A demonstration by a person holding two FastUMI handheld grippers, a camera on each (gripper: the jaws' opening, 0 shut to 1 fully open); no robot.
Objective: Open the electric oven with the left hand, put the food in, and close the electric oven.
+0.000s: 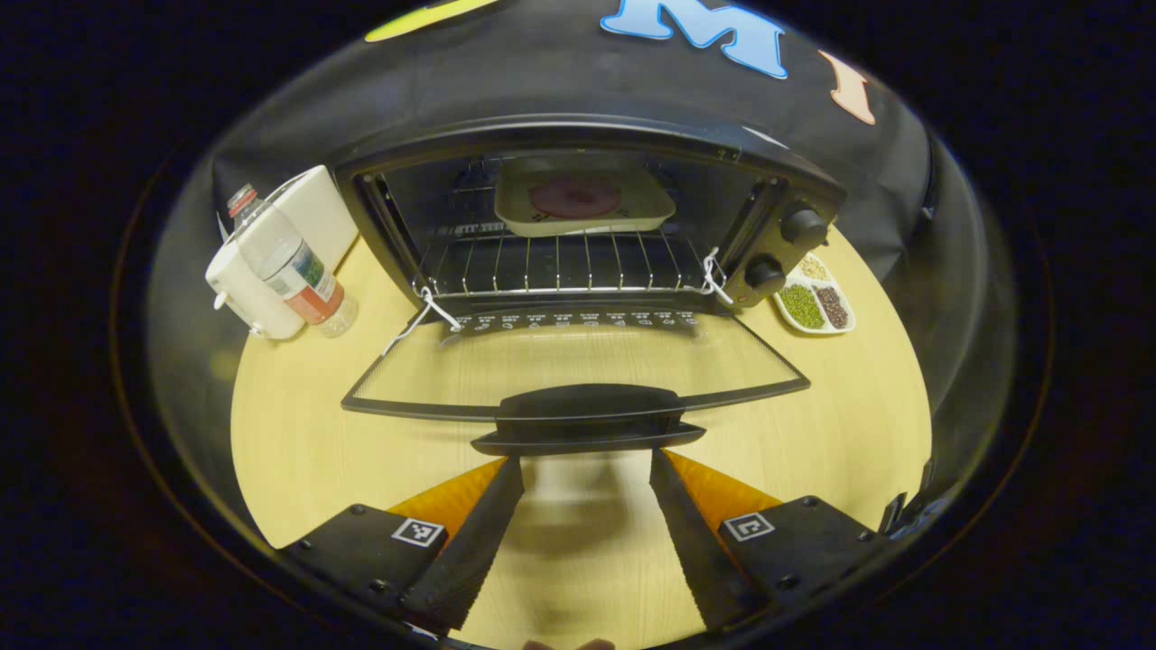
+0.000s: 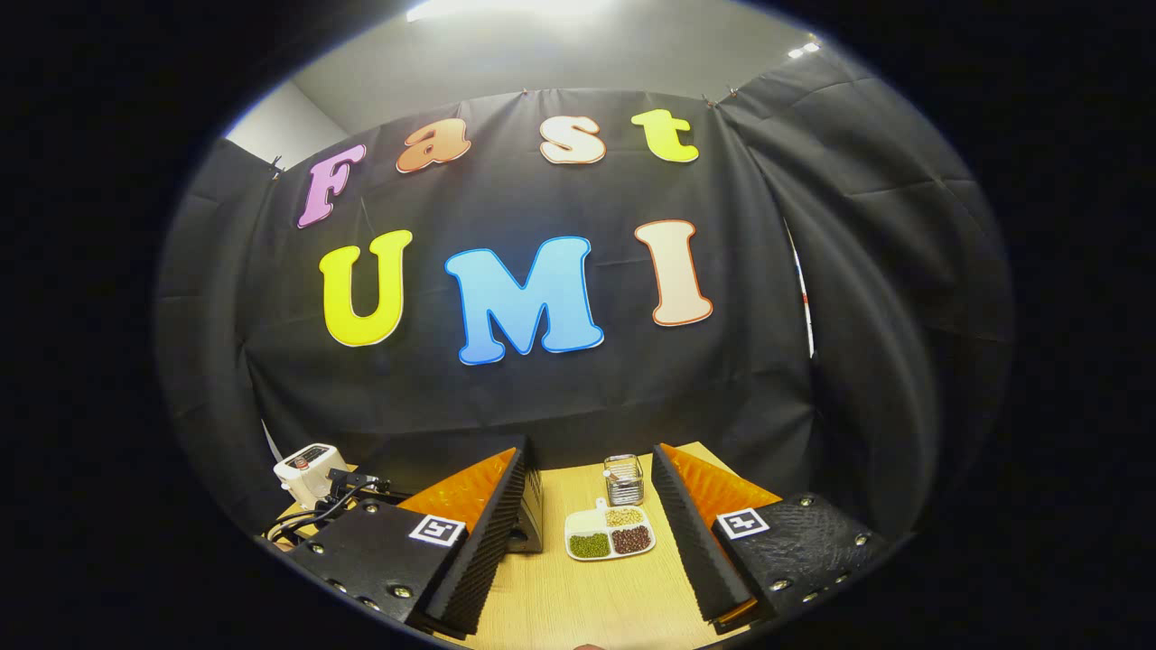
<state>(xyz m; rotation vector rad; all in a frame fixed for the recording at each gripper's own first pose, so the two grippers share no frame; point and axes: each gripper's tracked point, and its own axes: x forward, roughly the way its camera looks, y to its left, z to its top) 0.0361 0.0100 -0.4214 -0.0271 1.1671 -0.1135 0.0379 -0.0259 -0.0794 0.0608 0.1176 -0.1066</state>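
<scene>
The black electric oven (image 1: 587,144) stands open, its glass door (image 1: 578,361) folded down flat toward me. On the wire rack (image 1: 560,266) inside rests a cream tray (image 1: 632,217) carrying a dark red round piece of food (image 1: 575,197). In the left gripper view my left gripper (image 1: 587,460) is open, its fingertips just short of the door handle (image 1: 587,420) and not touching it. In the right gripper view my right gripper (image 2: 587,456) is open and holds nothing, raised over the table's right part, with the oven's side (image 2: 535,519) behind its left finger.
Left of the oven are a plastic bottle (image 1: 289,262), a white appliance (image 1: 239,293) and a white board (image 1: 316,212). A divided dish of beans (image 1: 815,298) (image 2: 610,533) and a small glass jar (image 2: 623,478) sit to the oven's right on the wooden table (image 1: 298,433).
</scene>
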